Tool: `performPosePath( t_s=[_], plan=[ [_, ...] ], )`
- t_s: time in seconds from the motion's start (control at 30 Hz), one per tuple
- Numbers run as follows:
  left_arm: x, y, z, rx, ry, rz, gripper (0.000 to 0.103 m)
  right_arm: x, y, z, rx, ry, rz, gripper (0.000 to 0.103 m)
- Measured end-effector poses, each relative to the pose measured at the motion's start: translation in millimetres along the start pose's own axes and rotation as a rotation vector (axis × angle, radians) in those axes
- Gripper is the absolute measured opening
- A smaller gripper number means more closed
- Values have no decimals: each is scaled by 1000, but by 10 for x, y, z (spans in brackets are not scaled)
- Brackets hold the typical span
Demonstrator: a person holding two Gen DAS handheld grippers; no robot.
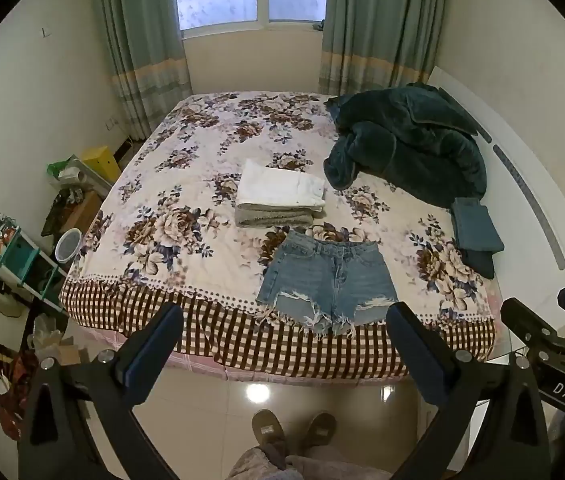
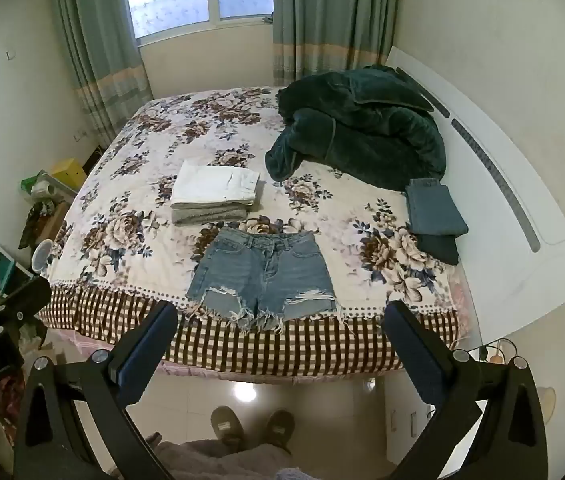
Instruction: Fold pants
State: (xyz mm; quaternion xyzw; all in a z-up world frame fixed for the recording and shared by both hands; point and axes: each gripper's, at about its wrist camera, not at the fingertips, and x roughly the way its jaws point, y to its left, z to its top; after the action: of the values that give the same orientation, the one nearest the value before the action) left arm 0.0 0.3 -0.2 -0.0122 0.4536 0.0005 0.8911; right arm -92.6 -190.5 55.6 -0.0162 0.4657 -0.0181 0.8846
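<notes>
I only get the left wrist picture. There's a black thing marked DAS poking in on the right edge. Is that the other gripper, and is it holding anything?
Observer: Yes, that is the right gripper. Its own camera shows its fingers spread wide with nothing between them.
Operator: And the floor past the bed's right-hand corner? That black thing blocks it for me.
Observer: A few thin cords lie there, at the foot of the white headboard. There is a small orange-ish item among them, too small to identify.
</notes>
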Motion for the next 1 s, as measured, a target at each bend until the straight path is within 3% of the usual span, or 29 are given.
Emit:
performPosePath(
  t_s=[1.0],
  plan=[
    [-106, -3, 155, -1, -16, 0, 103, -108, 64, 48, -6, -2, 15, 103]
  ],
)
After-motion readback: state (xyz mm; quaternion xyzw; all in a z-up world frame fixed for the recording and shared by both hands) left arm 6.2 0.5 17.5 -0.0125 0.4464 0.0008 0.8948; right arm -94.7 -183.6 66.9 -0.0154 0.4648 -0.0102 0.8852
